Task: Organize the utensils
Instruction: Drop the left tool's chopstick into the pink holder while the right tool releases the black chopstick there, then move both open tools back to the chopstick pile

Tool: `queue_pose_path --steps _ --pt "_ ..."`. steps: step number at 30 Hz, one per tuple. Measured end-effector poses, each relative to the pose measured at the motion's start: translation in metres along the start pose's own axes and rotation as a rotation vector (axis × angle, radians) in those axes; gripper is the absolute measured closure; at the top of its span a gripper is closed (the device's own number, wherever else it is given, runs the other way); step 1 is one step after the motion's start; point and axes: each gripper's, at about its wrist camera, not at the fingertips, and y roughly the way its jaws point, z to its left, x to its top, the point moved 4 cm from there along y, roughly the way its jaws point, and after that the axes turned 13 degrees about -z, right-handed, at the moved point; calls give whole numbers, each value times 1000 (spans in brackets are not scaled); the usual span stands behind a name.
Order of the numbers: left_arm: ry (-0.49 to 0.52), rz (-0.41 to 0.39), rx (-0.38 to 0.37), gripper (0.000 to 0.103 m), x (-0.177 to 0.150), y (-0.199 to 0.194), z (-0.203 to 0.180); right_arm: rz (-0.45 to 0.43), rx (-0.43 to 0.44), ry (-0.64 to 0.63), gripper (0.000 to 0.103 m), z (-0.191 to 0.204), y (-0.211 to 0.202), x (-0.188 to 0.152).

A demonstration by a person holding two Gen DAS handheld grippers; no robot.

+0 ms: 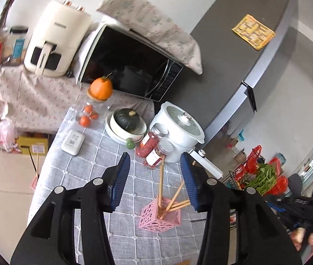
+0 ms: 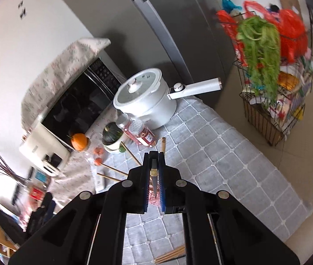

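A pink perforated holder stands on the grey checked tablecloth, with several wooden chopsticks leaning in it. My left gripper hovers above and just before the holder, its blue pads wide apart with nothing pressed between them. In the right wrist view my right gripper is shut on a thin dark-tipped chopstick, directly over the pink holder. Other chopsticks fan out to the left from behind its fingers. A few loose chopsticks lie on the cloth near the bottom edge.
Behind the holder stand two jars with red contents, a white pot with a long handle, a bowl holding a green squash, oranges, a microwave and an air fryer. A fridge and a wire rack with greens stand right of the table.
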Motion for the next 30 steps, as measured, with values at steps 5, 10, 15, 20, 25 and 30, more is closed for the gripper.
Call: queue_pose_path --steps 5,10,15,20,25,30 --pt "-17 17 1 55 1 1 8 35 -50 -57 96 20 43 -12" --pt "18 57 -3 51 -8 5 1 89 -52 -86 91 31 81 -19" --pt "52 73 -18 44 -17 6 -9 64 -67 -43 54 15 71 -17" --pt "83 105 -22 27 -31 9 -20 90 -97 22 32 -28 52 -37" --pt "137 173 -25 14 -54 17 -32 180 -151 97 24 -87 37 -87" --pt "261 304 -48 11 -101 32 -57 353 -237 210 23 -163 26 -165"
